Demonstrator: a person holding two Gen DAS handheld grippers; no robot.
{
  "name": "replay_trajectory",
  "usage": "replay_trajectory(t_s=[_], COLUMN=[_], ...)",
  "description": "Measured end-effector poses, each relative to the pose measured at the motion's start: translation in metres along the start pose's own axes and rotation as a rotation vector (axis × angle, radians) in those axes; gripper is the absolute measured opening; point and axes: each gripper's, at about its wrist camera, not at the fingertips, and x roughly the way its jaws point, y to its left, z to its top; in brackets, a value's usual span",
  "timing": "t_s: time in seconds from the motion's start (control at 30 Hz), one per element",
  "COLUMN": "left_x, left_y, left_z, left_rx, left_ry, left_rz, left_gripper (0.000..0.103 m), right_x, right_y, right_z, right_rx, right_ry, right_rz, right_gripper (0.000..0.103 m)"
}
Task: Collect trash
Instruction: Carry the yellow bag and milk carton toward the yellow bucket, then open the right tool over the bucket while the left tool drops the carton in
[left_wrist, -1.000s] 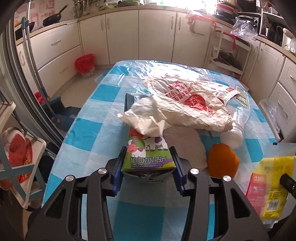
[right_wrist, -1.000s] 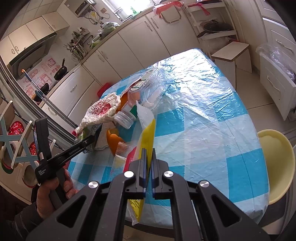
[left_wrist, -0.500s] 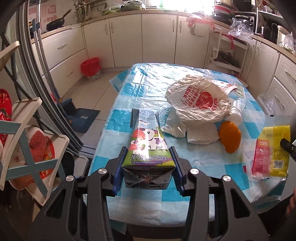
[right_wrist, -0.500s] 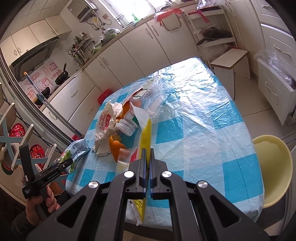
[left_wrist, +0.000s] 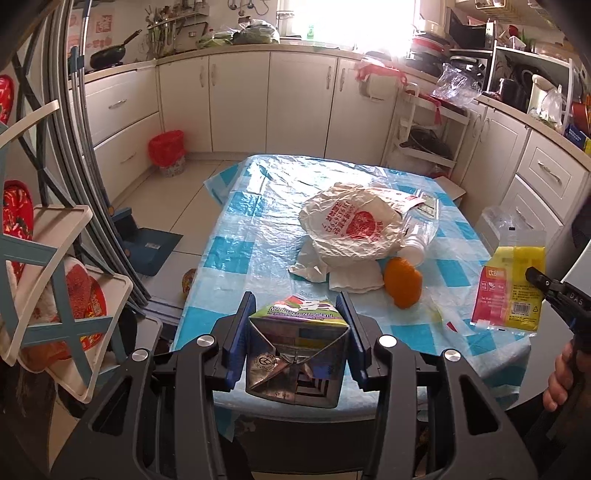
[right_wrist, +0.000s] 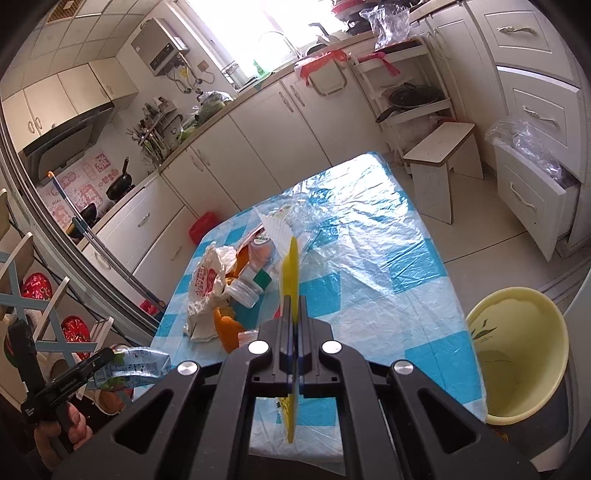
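Observation:
A green and purple milk carton (left_wrist: 295, 350) is lifted off the table, its folded base toward the camera, with my left gripper (left_wrist: 295, 321) shut on it by the blue pads. My right gripper (right_wrist: 293, 310) is shut on a yellow snack wrapper (right_wrist: 291, 269), seen edge-on above the checked table (right_wrist: 388, 288). In the left wrist view the same yellow wrapper (left_wrist: 513, 291) hangs at the right from the right gripper (left_wrist: 535, 280). In the right wrist view the left gripper (right_wrist: 96, 363) holds the carton (right_wrist: 140, 365) at the lower left, off the table's corner.
On the table lie a white plastic bag with red print (left_wrist: 354, 229), tissues (left_wrist: 354, 280), orange peel (left_wrist: 402, 282) and a clear cup (right_wrist: 245, 291). A pale yellow bin (right_wrist: 517, 354) stands by the table's right side, a red bin (left_wrist: 167, 147) by the cabinets, a stool (right_wrist: 439, 147) beyond.
My left gripper drew back and rose with the carton, pulling it out from under the white bag; the carton's base now faces the camera. The right gripper rose a little with the wrapper.

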Motion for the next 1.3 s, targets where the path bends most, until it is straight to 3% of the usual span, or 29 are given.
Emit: replay_trajectory(t_s=[0.23,0.57,0.93,1.07,1.1,1.13,1.2,1.3], left_x=[-0.015,-0.030,-0.011,0.001,0.004,0.007,0.014,0.025], left_y=[-0.019,-0.083,-0.178,-0.206,-0.213,-0.220,-0.232,-0.248], left_z=[0.009,0.027,0.030,0.028,0.027,0.026,0.023,0.020], left_rx=[0.002,0.061,0.137,0.159,0.163,0.167,0.179,0.195], left_ry=[-0.017,-0.043,-0.012,0.007,0.016,0.026,0.041,0.065], left_rz=[-0.083,-0.261,-0.432,-0.467,-0.474,-0.483,-0.494,-0.508], left_gripper=[0.042,0.042,0.042,0.042,0.042,0.042,0.042,0.042], right_x=[-0.035,-0.075,-0.019,0.012,0.018,0.018,0.007,-0.016], right_y=[-0.020,-0.062,-0.121,-0.148,-0.155,-0.159,-0.159,-0.151], right_z=[0.016,0.020,0.017,0.015,0.013,0.013,0.019,0.036], right_rx=[0.035,0.045,0.093,0.133,0.153,0.172,0.193,0.203], right_ry=[-0.135,-0.221,0.036,0.192,0.231,0.244,0.199,0.138], right_rz=[-0.098,-0.437,-0.601,-0.623,-0.624,-0.632,-0.644,-0.601], right_gripper=[0.002,0.002,0.002,0.003,0.007,0.026,0.046,0.048])
